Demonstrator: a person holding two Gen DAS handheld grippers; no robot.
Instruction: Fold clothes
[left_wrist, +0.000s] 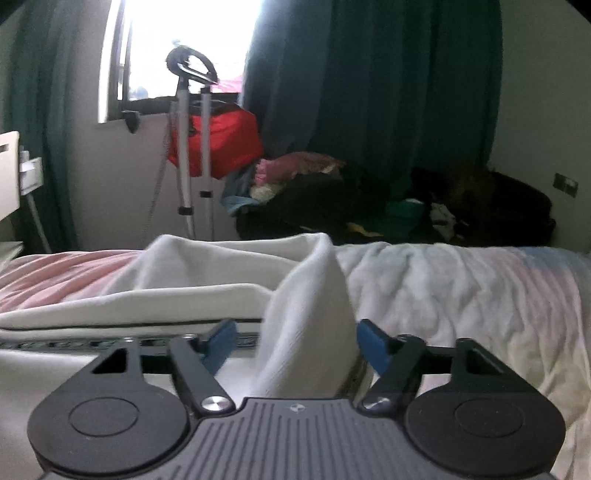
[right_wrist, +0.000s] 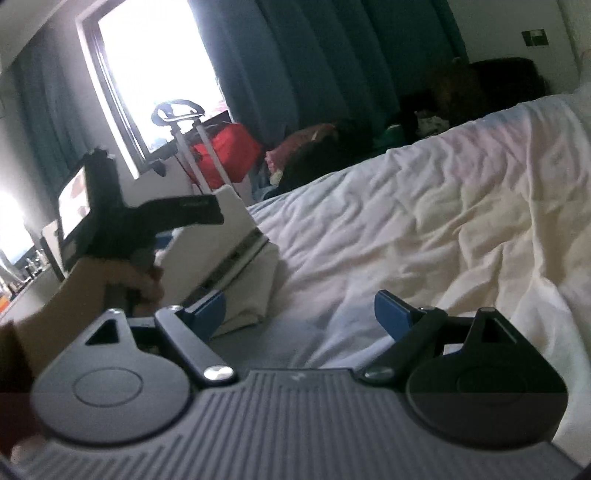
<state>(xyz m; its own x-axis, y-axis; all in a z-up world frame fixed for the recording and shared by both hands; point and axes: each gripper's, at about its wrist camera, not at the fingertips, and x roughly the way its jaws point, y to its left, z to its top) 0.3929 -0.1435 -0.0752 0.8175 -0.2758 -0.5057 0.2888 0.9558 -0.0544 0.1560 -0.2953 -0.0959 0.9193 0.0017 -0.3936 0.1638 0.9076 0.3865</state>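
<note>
white garment (left_wrist: 310, 314) between left gripper (left_wrist: 295, 341) fingers

At the bottom of the frame the right gripper (right_wrist: 299, 314) has its blue fingers spread wide apart over the rumpled white bedsheet (right_wrist: 424, 221), holding nothing. At left, the left gripper (right_wrist: 147, 218) lifts a white garment (right_wrist: 236, 243).

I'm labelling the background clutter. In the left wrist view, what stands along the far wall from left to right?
Window → silver stand → red bag → pink clothes → dark clothes pile → wall socket.
</note>
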